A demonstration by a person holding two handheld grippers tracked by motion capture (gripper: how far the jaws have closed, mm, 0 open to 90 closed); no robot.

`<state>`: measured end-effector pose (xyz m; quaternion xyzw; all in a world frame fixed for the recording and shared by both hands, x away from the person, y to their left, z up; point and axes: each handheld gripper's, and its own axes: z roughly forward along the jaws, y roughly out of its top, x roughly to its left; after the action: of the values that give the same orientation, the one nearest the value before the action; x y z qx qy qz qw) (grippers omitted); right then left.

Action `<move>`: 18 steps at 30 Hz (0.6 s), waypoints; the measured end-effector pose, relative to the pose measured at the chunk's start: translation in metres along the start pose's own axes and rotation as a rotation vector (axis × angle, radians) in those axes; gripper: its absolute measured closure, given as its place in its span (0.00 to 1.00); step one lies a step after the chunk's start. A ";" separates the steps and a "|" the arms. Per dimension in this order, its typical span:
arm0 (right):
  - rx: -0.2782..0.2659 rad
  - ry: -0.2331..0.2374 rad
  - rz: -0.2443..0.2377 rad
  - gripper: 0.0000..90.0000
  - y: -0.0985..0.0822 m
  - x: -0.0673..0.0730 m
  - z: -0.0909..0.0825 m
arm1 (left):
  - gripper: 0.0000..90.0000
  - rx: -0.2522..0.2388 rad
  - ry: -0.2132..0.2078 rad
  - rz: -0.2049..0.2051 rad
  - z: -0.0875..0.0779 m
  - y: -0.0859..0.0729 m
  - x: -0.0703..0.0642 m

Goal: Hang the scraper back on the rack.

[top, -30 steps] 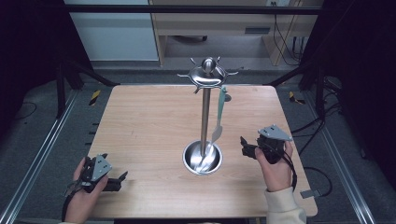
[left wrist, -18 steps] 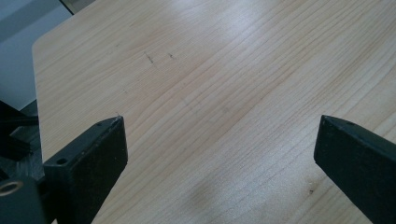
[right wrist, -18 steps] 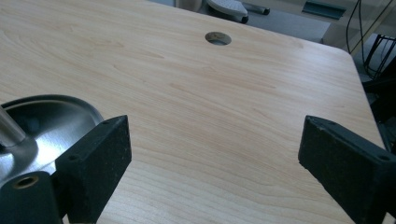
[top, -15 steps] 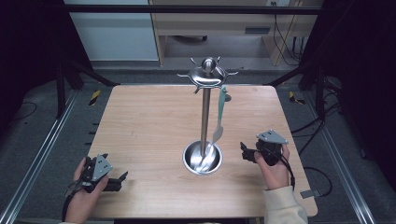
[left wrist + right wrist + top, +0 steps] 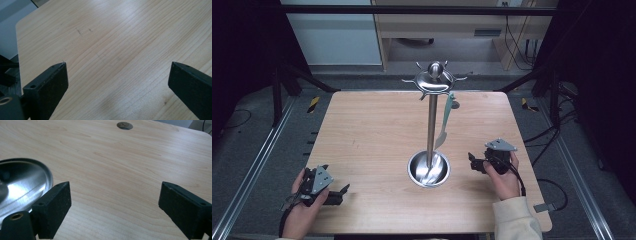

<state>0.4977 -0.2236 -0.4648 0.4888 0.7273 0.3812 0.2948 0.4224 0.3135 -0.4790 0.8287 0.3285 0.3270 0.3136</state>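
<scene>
Your right gripper [image 5: 473,162] sits just right of the metal stand [image 5: 430,125], jaws spread wide over bare table [image 5: 362,130]. A pale spatula [image 5: 444,122] hangs from the stand's top, on its right side. Your left gripper [image 5: 343,191] rests well left of the stand's base, jaws wide too.
</scene>
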 end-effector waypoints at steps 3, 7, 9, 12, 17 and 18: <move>-0.026 -0.011 -0.007 0.14 0.000 -0.001 0.004 | 0.03 0.001 -0.001 0.000 0.000 0.000 0.000; -0.041 -0.003 0.006 0.15 -0.001 -0.003 0.010 | 0.03 -0.003 0.002 -0.002 0.000 0.000 0.000; -0.063 0.002 0.014 0.15 -0.001 -0.004 0.010 | 0.03 -0.003 0.002 -0.003 0.000 0.000 0.000; -0.099 0.013 0.028 0.16 0.000 -0.004 0.012 | 0.03 -0.001 0.000 -0.002 0.001 0.000 0.000; -0.133 0.042 0.029 0.17 0.001 -0.003 0.018 | 0.03 0.001 -0.002 -0.004 0.001 0.001 0.000; -0.130 0.041 0.026 0.17 0.001 -0.002 0.019 | 0.03 0.000 -0.002 -0.008 0.002 0.001 0.000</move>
<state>0.5144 -0.2205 -0.4743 0.4701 0.7003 0.4414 0.3061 0.4239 0.3125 -0.4795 0.8278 0.3314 0.3251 0.3150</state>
